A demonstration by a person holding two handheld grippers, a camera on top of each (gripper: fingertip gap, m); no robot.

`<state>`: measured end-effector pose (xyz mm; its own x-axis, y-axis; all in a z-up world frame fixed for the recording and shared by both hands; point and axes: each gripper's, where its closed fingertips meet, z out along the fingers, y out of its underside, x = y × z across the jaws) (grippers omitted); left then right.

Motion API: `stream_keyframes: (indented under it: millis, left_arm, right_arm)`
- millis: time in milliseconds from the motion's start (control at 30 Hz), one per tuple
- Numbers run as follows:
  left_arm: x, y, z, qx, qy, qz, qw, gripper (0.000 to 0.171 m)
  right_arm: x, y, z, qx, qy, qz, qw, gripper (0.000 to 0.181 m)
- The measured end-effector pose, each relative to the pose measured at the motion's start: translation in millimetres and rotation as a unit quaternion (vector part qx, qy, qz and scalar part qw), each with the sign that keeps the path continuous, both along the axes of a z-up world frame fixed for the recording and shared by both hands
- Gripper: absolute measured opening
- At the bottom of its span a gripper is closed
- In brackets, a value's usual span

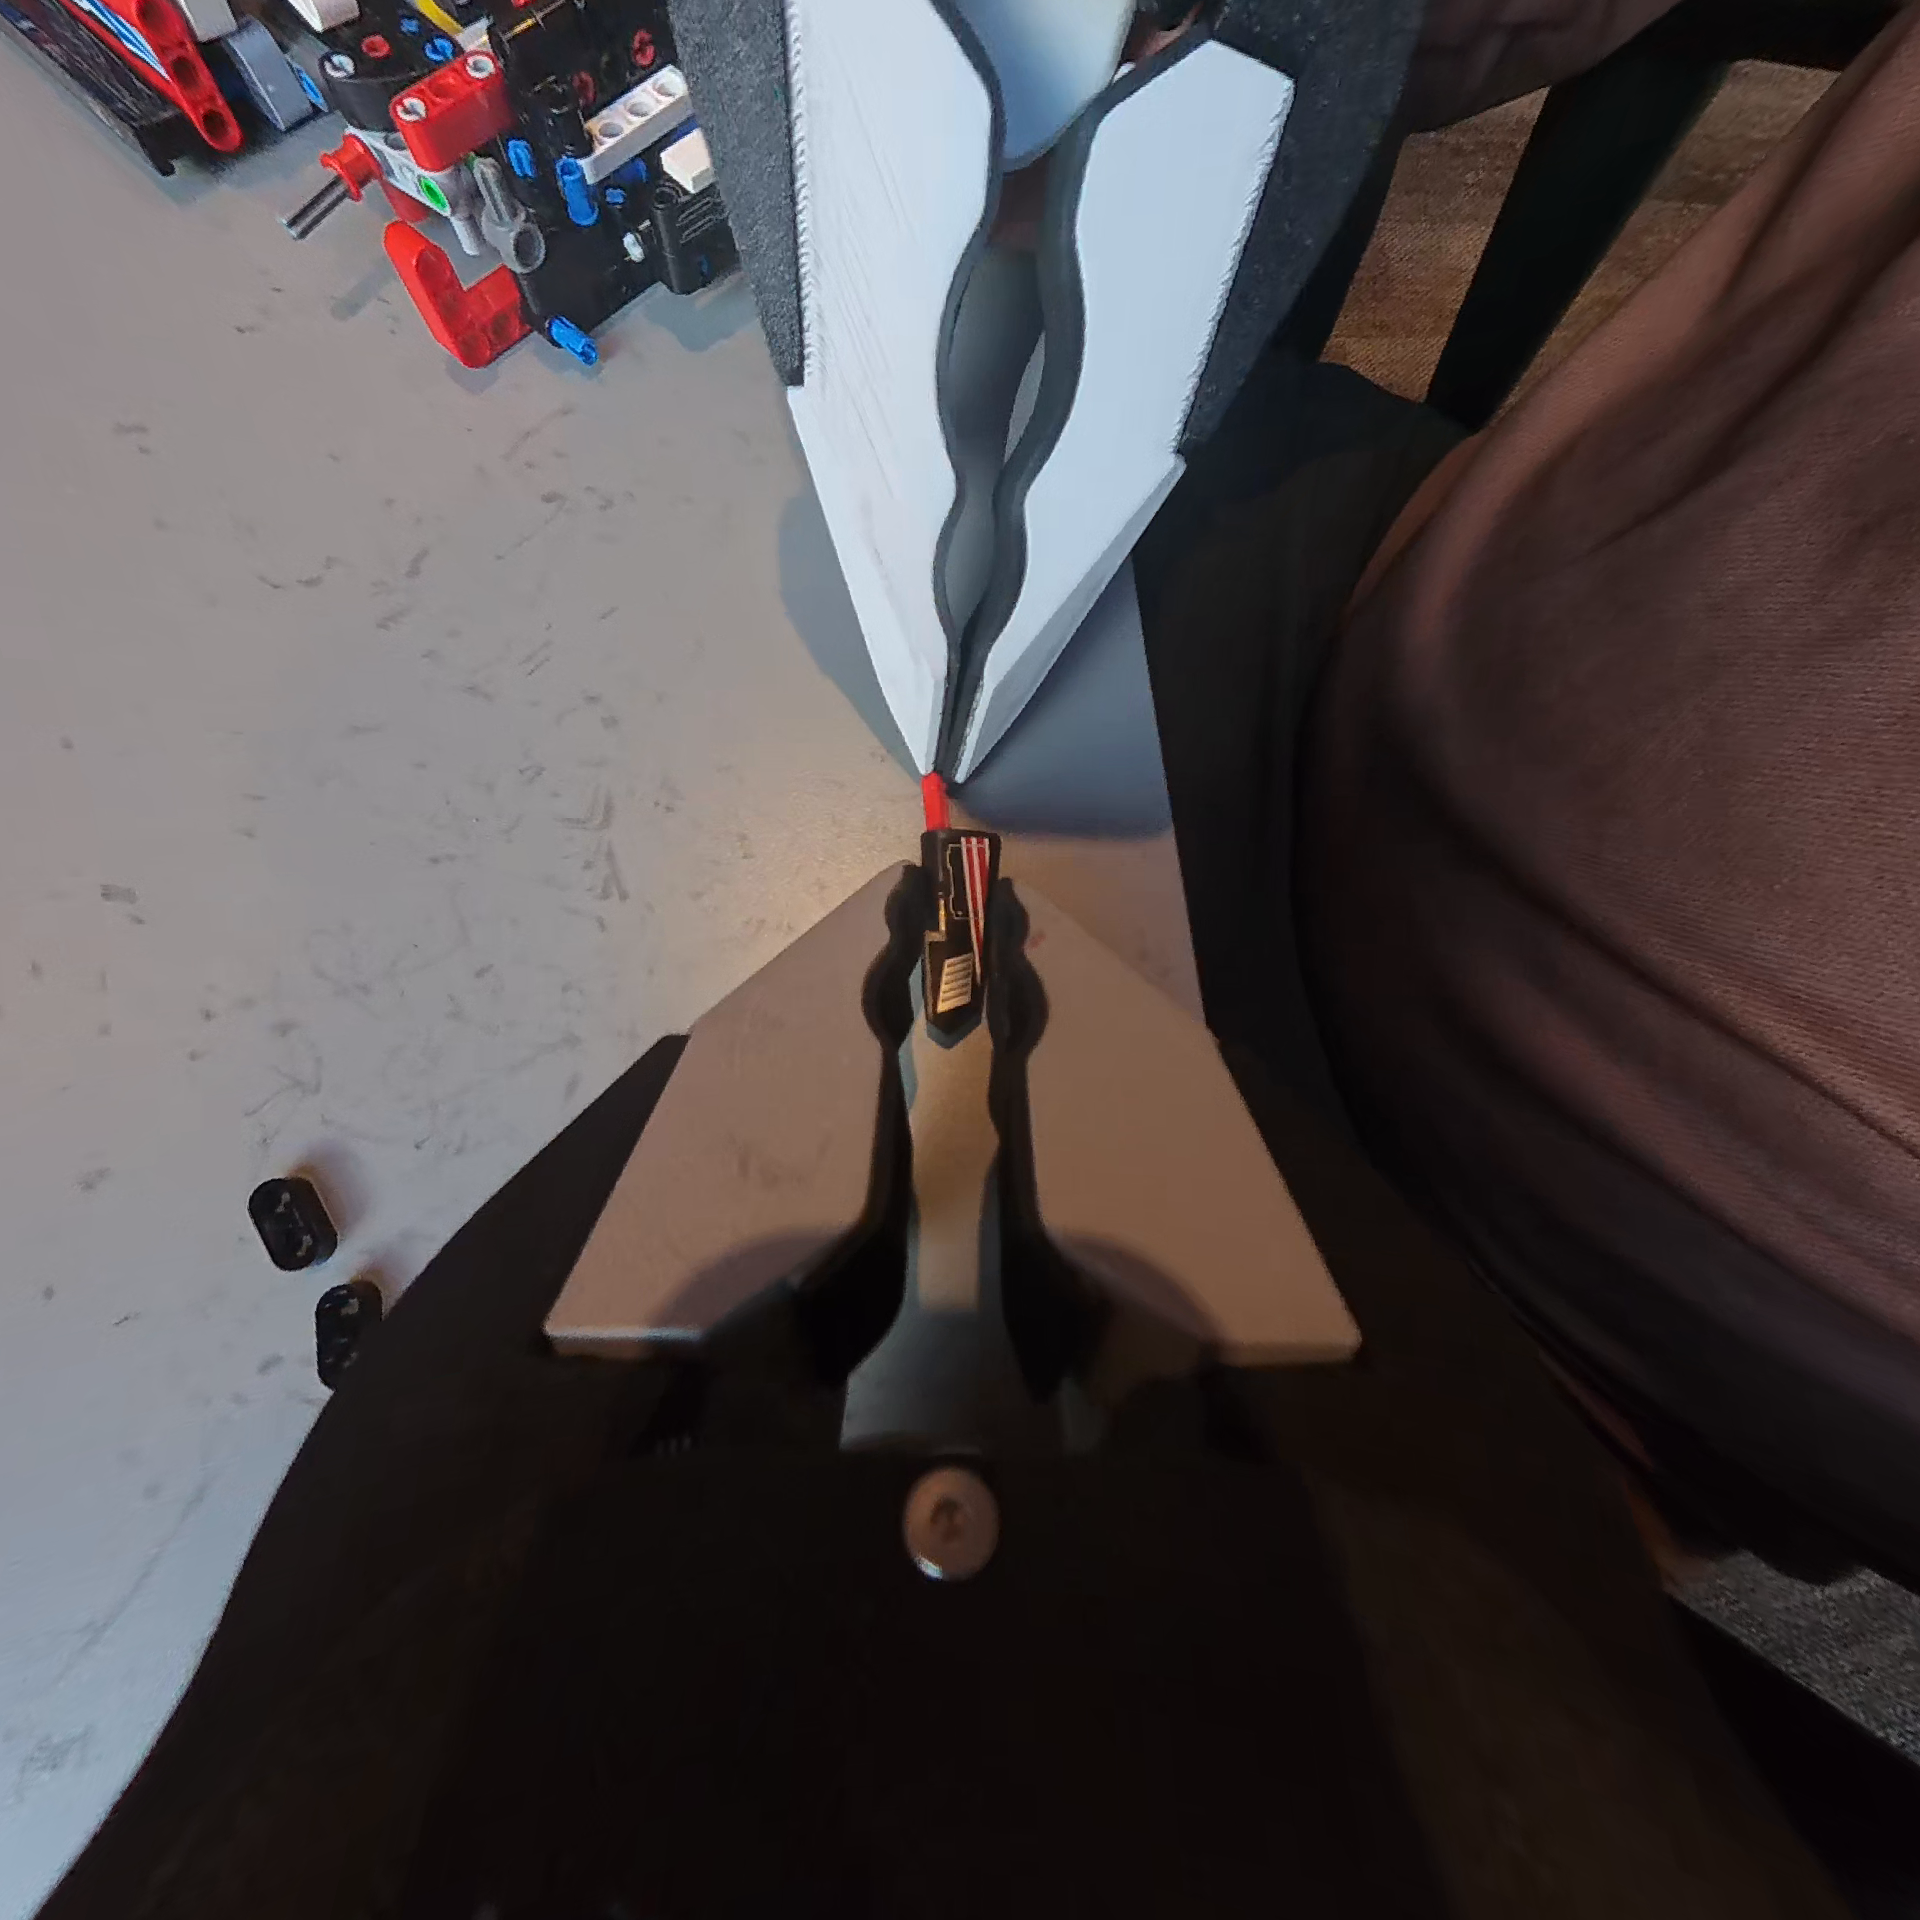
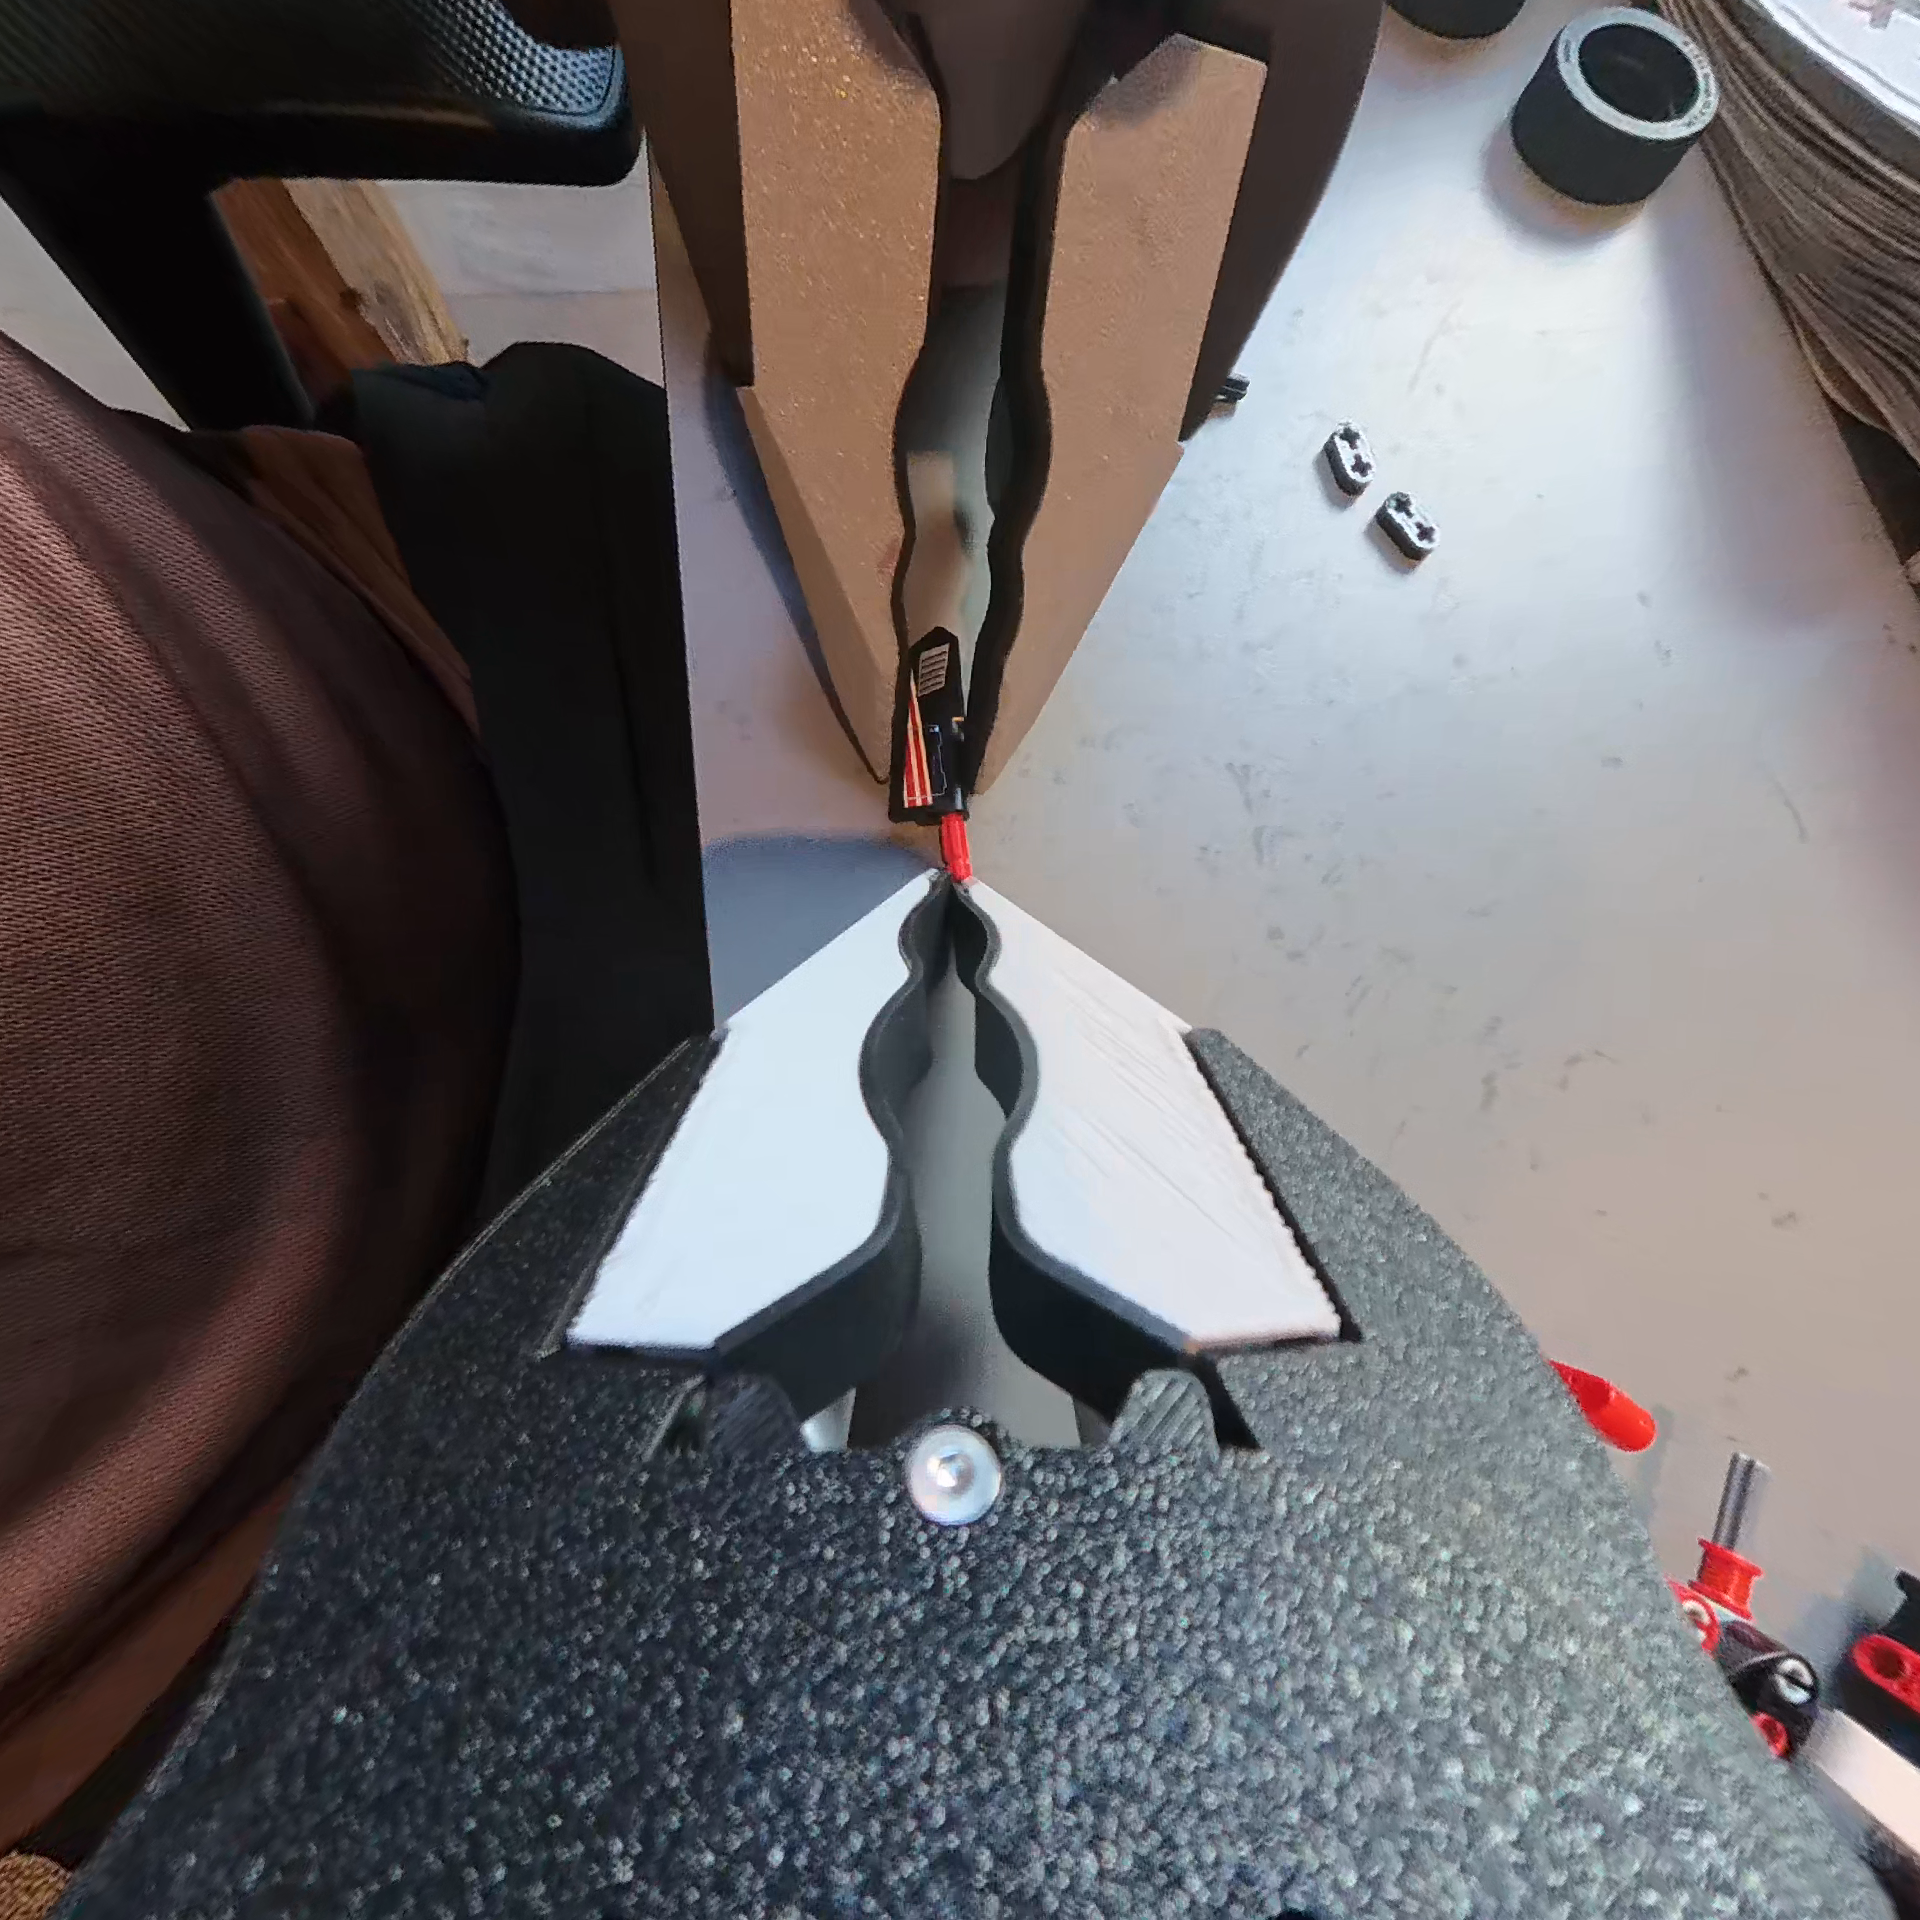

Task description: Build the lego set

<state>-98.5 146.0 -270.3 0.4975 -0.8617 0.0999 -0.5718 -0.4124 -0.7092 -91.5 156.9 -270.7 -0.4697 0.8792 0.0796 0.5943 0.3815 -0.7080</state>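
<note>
Right between the two sets of tongs, tip to tip, is where the action's happening atm. Left gripper, the tan/beige one w/ wavy black rubbery inner pads, is clamping down on a small black plastic lego panel w/ a printed red-and-white stripe sticker. Right gripper, white fingers w/ the same wavy dark lining and a grainy black body, is pinching shut on a tiny red plastic pin, just the very tips on it. Pin's touching the near end of the panel, looks like it's partly going in but can't tell how deep tbh.

Progress-wise: I'd say mid-build. Far off past the right tongs in the left wrist view, a chunky half-built model of black, red, white and blue technic beams and pins is sitting on the table, so a fair bit's done already. This pin+panel sub-step isn't finished imo, and then the panel probably needs mounting on the model.

Still loose: two small black oval connector pieces w/ cross holes, lying beside the left tongs, plus a black rubber tyre further out from them. Table is a pale grey matte top, scuffed w/ lots of little marks. Person's brownish fabric clothing is filling the side.
</note>
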Motion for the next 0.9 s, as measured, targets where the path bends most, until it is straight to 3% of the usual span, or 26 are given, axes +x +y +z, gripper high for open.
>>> stream_keyframes:
  millis: [900]
  left_arm:
    - [1.7, 0.4, 0.2, 0.005, -0.001, 0.005, 1.000, 0.009]
  right_arm:
    - [-0.9, 0.3, 0.0, -0.002, -0.001, -0.013, 1.000, 0.000]
